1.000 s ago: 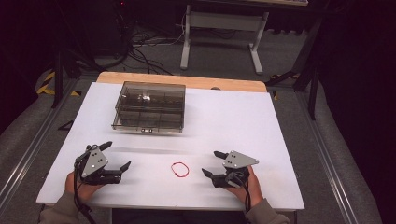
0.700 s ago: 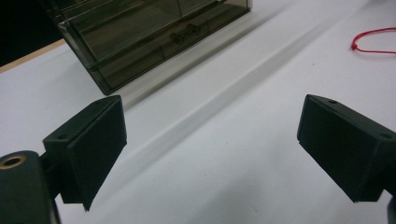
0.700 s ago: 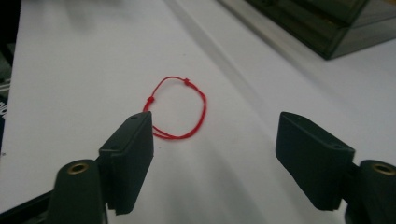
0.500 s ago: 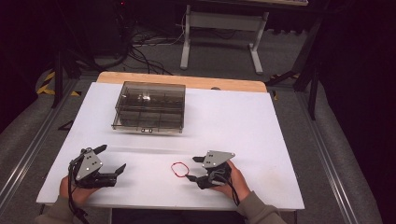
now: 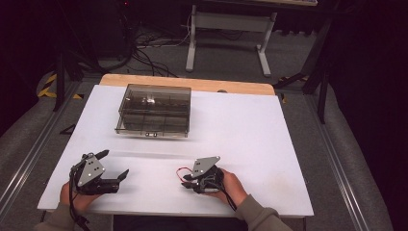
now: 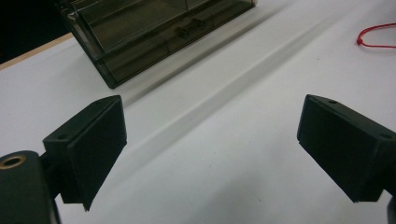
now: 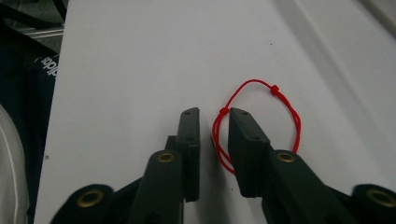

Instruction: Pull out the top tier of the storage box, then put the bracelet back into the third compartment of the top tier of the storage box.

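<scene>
Right now my right claw (image 5: 185, 180) sits low on the near part of the white tabletop (image 5: 250, 130), its jaws drawn close together with a narrow gap between them. In the right gripper view the red string loop (image 7: 285, 102) lies flat on the tabletop; its near side runs into that gap beside the right-hand jaw, and the rest of the loop curves out past the jaw tip, two small knots showing on it. I cannot tell whether the jaws pinch the string yet or merely straddle it. My left claw (image 5: 113, 166) rests well apart near the left edge, released, its jaws spread wide with nothing between them. In the left gripper view the red string shows at the far right. The smoky clear compartment box (image 5: 154, 109) stands farther back on the tabletop, lid shut.
</scene>
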Available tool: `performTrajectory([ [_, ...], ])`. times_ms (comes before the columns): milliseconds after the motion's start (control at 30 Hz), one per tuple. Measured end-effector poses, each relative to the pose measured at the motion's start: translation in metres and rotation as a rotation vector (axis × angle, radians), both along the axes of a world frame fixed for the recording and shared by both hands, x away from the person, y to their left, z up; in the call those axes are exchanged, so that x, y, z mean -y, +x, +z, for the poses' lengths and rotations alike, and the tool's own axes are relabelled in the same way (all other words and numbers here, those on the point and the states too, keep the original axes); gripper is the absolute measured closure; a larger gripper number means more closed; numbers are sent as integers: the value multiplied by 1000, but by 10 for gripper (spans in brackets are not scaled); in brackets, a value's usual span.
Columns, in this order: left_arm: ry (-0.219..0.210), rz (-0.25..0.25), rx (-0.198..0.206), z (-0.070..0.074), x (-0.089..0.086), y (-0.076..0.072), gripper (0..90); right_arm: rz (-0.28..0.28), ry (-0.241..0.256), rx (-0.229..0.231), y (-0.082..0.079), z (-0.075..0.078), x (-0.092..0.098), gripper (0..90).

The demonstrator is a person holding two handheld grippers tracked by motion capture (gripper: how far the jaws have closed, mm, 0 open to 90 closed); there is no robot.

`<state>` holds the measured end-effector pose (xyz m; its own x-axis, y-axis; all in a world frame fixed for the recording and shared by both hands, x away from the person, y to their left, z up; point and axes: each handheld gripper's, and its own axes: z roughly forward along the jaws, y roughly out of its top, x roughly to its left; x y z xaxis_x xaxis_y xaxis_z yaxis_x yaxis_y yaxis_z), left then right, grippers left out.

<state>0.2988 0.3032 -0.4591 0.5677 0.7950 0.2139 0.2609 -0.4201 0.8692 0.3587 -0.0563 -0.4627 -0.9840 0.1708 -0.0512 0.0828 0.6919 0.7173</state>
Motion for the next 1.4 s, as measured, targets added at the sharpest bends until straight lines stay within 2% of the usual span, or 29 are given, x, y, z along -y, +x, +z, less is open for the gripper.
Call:
performTrajectory([
  [100, 2, -5, 1, 0, 1, 0, 92, -11, 3, -8, 1, 0, 1, 900],
  [333, 2, -6, -4, -1, 0, 1, 92, -6, 2, 10, -1, 0, 2, 900],
  [367, -11, -6, -11, -1, 1, 1, 92, -6, 3, 12, -2, 1, 3, 900],
  [467, -13, -5, -13, -1, 2, 1, 92, -12, 43, 25, -5, 4, 8, 900],
  [533, 14, -13, -2, 0, 2, 2, 92, -12, 63, 43, -7, 6, 11, 900],
  [700, 9, -14, -3, 0, 4, 0, 92, -25, 112, 80, -11, 14, 20, 900],
  [867, 16, -19, 1, 1, 4, 0, 92, -27, 145, 113, -14, 21, 26, 900],
  [1000, -3, -19, -7, 0, 4, 0, 92, -34, 165, 124, -14, 26, 31, 900],
  [1100, 14, -19, 0, 1, 4, 1, 92, -39, 187, 133, -14, 28, 34, 900],
  [1400, 16, -21, -6, 0, 4, 1, 93, -49, 222, 167, -12, 36, 42, 900],
])
